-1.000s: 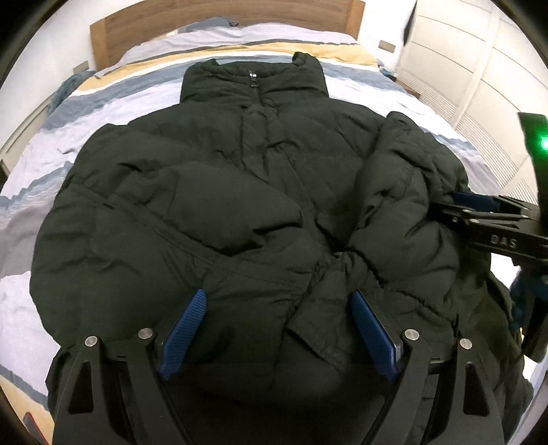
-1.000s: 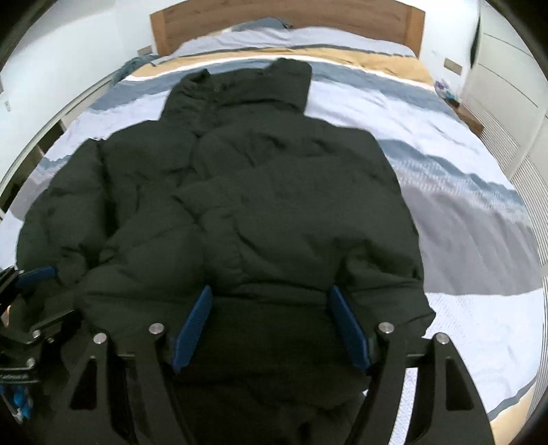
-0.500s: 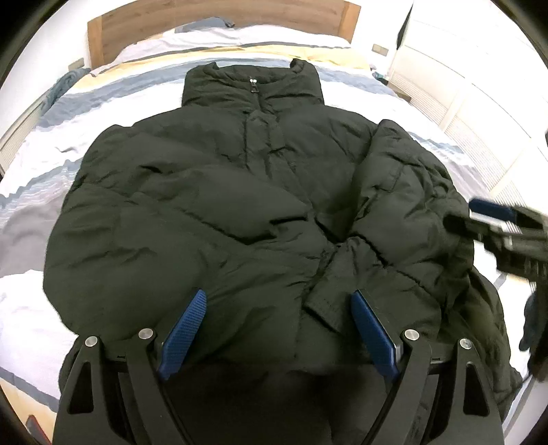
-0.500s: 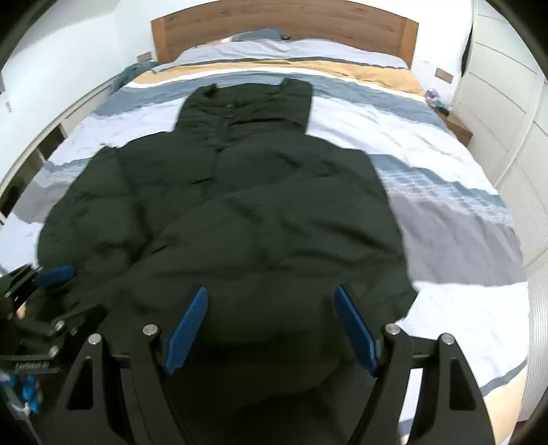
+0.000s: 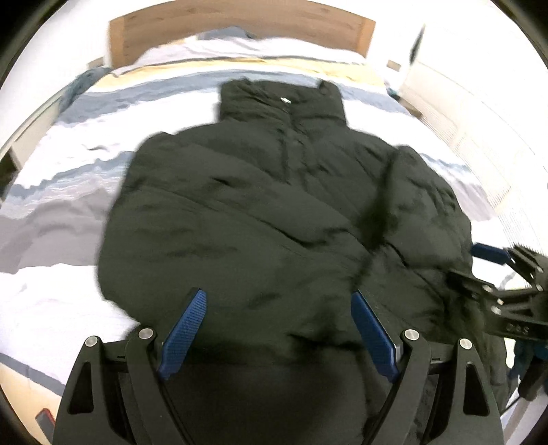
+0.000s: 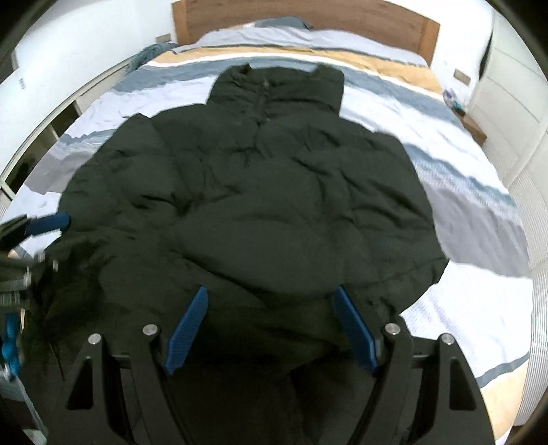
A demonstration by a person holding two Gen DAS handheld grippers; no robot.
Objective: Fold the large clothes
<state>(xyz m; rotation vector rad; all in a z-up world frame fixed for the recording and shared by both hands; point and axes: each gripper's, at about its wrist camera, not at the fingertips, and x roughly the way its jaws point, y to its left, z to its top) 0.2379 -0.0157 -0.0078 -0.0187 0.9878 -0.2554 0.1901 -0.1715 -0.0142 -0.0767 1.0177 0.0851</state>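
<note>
A dark puffer jacket (image 5: 274, 212) lies front-up on the bed (image 5: 61, 212), collar toward the headboard (image 5: 239, 24) and hem toward the camera. Both sleeves look already folded in across the chest: the cuff of one lies near the middle in the left wrist view, and the body reads as a rough rectangle. The left gripper (image 5: 277, 328) hangs over the near hem on the jacket's left half, its jaws spread wide with nothing between them; the blue pads frame bare fabric only. The right gripper (image 6: 270, 325) sits likewise over the hem on the right half, jaws wide apart and holding nothing. Each gripper shows at the edge of the other's view, near each other along the hem. Both pictures are blurred, so fine creases cannot be read. The step in hand seems to be the approach to the hem for the lengthwise fold, bottom up toward the collar. The next move likely calls for each gripper to drop to the hem edge, close on the full thickness of padding including the folded sleeve layers, then lift and carry the hem forward evenly. The fill is bulky and springy, so a shallow pinch may slip, and uneven travel would skew the fold.
</note>
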